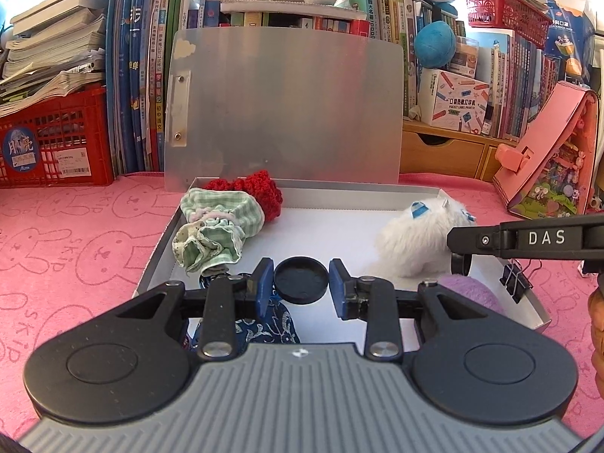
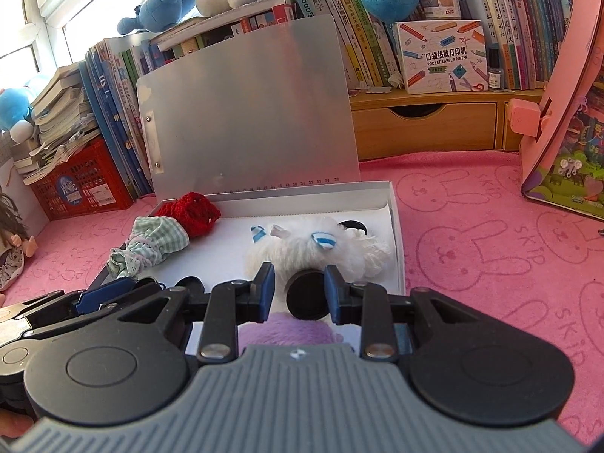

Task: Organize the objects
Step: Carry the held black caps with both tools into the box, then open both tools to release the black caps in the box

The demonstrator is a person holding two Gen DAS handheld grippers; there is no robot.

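While both tools hang over the shallow white cardboard box [image 1: 415,194], left tool [image 1: 301,281] clamped on a round black lid [image 1: 301,280], right tool [image 2: 299,290] pinching another black disc [image 2: 307,294] — fluffy white plush [image 2: 321,245] beside it, pink bunny-print bench [image 2: 490,245] underneath.

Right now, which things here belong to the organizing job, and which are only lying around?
Job things:
- open box
- white fluffy toy
- checked green cloth
- red knitted piece
- purple plush
- left tool and right tool, both shut

Lying around:
- books
- red crate
- label printer box
- pink playset
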